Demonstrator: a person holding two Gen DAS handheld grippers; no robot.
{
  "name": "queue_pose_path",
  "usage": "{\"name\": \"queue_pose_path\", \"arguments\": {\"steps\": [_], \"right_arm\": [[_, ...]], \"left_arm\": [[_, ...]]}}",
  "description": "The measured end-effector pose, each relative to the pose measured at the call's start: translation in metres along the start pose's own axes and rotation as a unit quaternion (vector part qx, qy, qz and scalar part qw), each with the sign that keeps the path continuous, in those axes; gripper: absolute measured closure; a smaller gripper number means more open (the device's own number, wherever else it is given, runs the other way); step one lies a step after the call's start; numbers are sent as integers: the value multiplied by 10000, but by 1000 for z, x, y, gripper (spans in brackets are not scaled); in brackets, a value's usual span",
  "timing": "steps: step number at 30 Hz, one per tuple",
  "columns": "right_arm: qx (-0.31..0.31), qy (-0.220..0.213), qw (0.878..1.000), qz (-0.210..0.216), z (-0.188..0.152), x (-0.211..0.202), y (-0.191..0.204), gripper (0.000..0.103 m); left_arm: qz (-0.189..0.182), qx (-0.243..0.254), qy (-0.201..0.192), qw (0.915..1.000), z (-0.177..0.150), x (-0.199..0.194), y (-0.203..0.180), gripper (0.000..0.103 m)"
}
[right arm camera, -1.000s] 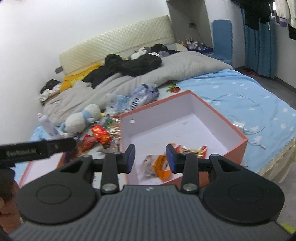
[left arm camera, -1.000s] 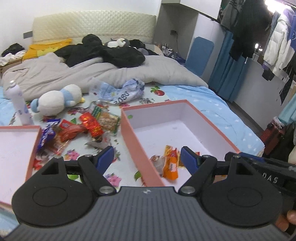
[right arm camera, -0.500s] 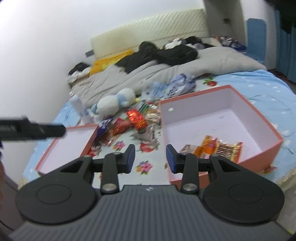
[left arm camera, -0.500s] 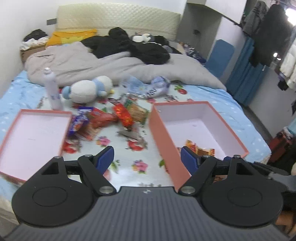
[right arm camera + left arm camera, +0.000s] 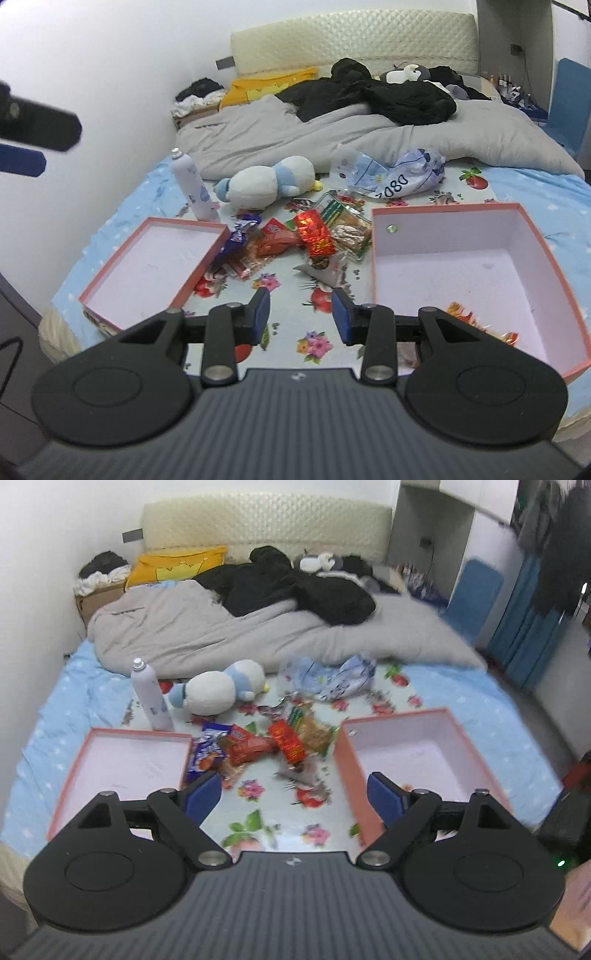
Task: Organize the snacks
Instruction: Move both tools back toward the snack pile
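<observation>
The left hand-held gripper (image 5: 293,792) hangs over the bed with its blue-padded jaws opening wide and nothing between them; directly below the gap lies the flower-printed sheet (image 5: 266,823). The right hand-held gripper (image 5: 300,314) stands released too, its jaws part-way apart and empty, over the same sheet.

Just to the right of the right hand-held gripper sits the deep salmon-pink cardboard box with a white inside (image 5: 373,251). At its near edge, partly hidden behind the gripper's right finger, lie orange and gold snack packets (image 5: 463,314). To the left of both grippers lies the shallow salmon-pink box lid (image 5: 218,245), white inside, with nothing seen in it.

Ahead of the jaws, between box and lid, the loose snacks are heaped: a clear wrapper with a dark snack (image 5: 325,267) nearest, then a shiny red foil packet (image 5: 314,232), a red sausage-style packet (image 5: 275,242), a purple-blue wrapper (image 5: 238,236) touching the lid's far corner, and a green-edged clear pack of brown crackers (image 5: 349,230) beside the box.

Farther on stand a white spray bottle (image 5: 194,188), upright, a white and blue plush toy (image 5: 266,182) on its side, and a crumpled blue-printed plastic bag (image 5: 400,177). Beyond them a grey quilt (image 5: 295,133) carries black clothing (image 5: 388,96).
</observation>
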State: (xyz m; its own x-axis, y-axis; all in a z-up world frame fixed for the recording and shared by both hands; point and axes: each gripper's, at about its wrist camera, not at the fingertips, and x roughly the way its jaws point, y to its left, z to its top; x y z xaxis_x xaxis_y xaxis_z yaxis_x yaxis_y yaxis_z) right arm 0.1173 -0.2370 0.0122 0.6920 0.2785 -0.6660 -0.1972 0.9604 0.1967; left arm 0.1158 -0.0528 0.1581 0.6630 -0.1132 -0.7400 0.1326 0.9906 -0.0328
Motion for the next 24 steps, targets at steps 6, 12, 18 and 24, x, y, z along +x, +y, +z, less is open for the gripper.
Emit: {"name": "queue_pose_path", "arguments": {"steps": [6, 12, 18, 24], "right_arm": [[80, 195, 9997, -139, 10, 8, -11, 63], [172, 383, 9991, -110, 26, 26, -18, 63], [121, 448, 9988, 142, 48, 62, -15, 45], [60, 574, 9980, 254, 63, 114, -13, 41]], "left_arm": [[221, 96, 476, 9986, -3, 37, 10, 14], [343, -395, 687, 9963, 30, 73, 59, 14], [380, -693, 331, 9963, 56, 119, 96, 13], [297, -510, 780, 9952, 41, 212, 112, 13]]}}
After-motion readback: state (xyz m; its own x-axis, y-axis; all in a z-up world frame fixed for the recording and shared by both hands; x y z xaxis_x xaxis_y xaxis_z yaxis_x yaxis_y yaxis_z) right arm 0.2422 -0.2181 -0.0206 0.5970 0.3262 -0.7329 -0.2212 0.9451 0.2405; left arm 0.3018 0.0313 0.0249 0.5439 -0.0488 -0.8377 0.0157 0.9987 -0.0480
